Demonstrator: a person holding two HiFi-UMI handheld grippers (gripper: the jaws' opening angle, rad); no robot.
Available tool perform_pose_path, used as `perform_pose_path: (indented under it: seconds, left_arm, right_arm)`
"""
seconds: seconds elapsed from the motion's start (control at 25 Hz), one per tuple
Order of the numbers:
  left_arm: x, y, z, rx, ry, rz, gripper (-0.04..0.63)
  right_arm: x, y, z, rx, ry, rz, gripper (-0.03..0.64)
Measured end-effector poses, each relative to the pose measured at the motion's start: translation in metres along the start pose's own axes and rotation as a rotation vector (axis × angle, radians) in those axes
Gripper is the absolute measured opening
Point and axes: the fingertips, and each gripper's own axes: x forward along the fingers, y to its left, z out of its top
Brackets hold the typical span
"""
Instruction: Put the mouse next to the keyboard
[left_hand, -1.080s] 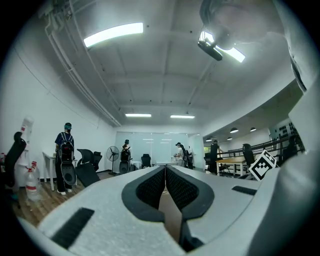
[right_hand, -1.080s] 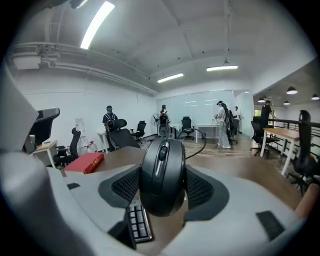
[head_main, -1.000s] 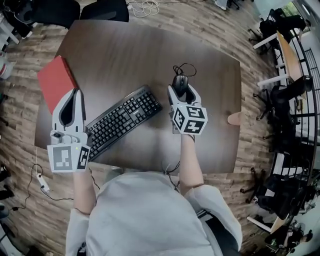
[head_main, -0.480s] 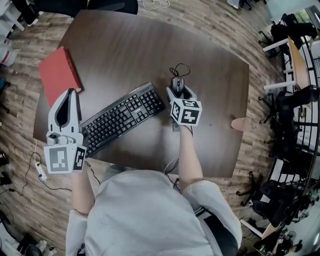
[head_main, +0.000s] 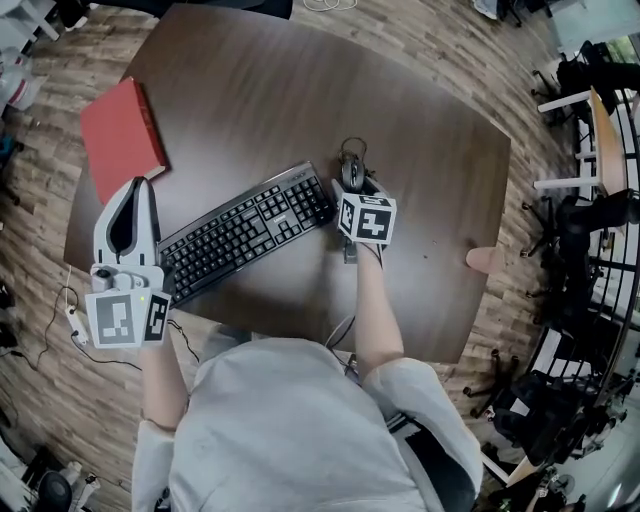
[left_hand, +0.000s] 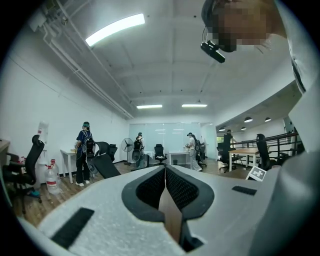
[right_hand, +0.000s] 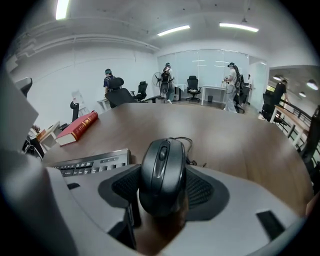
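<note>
right gripper (head_main: 357, 186): we've got it clamped on the mouse (right_hand: 162, 170), 1 jaw on each side of it, buttons and wheel facing up

mouse spot: right off the keyboard's (head_main: 240, 230) right end, near the far corner. We can't tell if it's resting on the table (head_main: 300, 90) or held a hair above it

cable (head_main: 352, 145): bunched in a small loop on the table just beyond the mouse

keyboard: black, lying at a slant across the middle of the table, its right end farther from us than the left

left gripper (left_hand: 165, 170): jaws pressed together, nothing in them. In the head view it sits at the table's front left edge, tips just beside the keyboard's left end, pointing away from us

book (head_main: 122, 135): red, flat on the far left part of the table, well apart from the keyboard

background: in both gripper views we see a few people and office chairs way back in the room
</note>
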Motion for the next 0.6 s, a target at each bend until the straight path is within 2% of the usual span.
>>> perform_pose_path:
  seconds: [0.4, 0.6]
  left_arm:
    - [-0.002, 0.002, -0.008, -0.005, 0.018, 0.013, 0.012]
    - [-0.004, 0.004, -0.009, -0.005, 0.025, 0.022, 0.012]
  right_arm:
    - [0.016, 0.000, -0.009, 0.000, 0.045, -0.006, 0.250]
    - [0.018, -0.001, -0.007, 0.051, 0.034, 0.014, 0.250]
